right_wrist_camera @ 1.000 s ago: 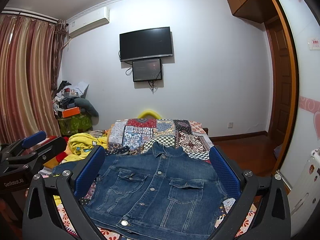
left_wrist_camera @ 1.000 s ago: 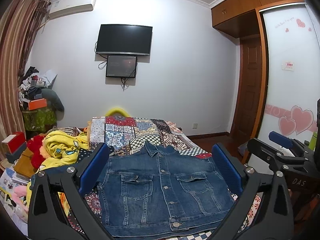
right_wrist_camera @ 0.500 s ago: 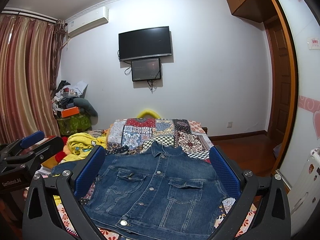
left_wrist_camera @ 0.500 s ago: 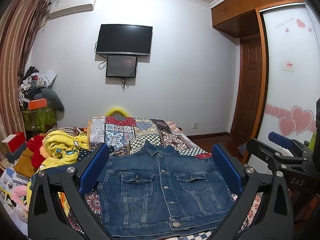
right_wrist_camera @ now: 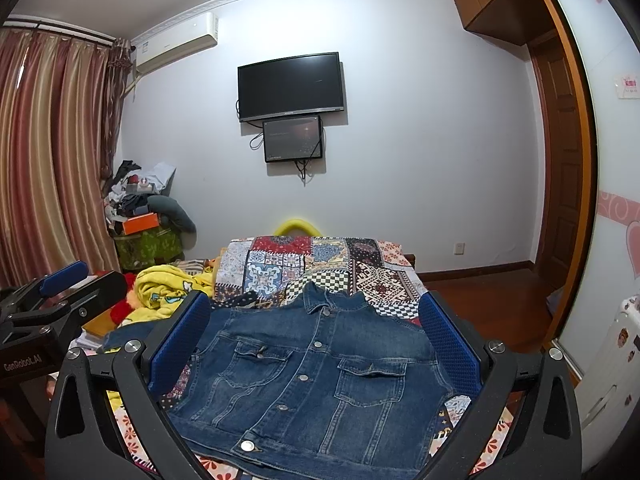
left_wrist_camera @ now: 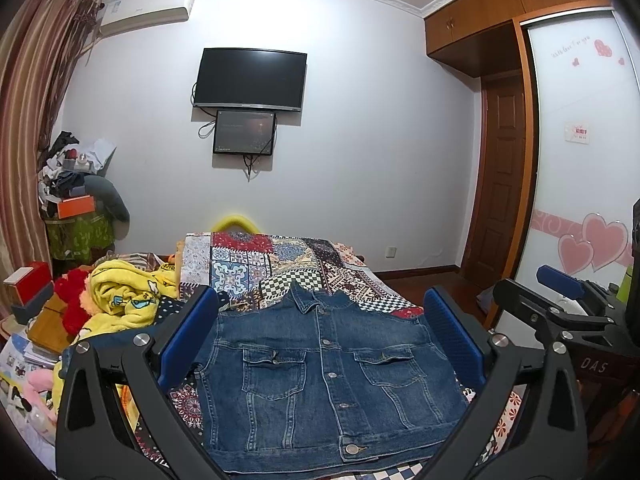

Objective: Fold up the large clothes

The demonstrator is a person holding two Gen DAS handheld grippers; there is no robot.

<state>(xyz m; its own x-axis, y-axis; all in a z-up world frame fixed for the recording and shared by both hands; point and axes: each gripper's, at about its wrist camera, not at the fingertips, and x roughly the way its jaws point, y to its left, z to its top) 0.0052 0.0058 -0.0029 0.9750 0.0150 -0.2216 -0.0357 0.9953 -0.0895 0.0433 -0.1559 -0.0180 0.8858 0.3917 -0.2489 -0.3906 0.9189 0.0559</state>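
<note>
A blue denim jacket lies flat on the bed, front up and buttoned, with its collar pointing away from me. The same jacket fills the lower middle of the right wrist view. One sleeve trails off to the left. My left gripper is open and hovers above the jacket's near half, holding nothing. My right gripper is also open and empty, framing the jacket. Each gripper shows at the edge of the other's view: the right gripper on the right, the left gripper on the left.
A patchwork bedspread covers the bed under and beyond the jacket. Yellow and red soft items are piled on the bed's left side. Boxes and clutter stand by the curtain. A wooden door and a wardrobe panel are to the right.
</note>
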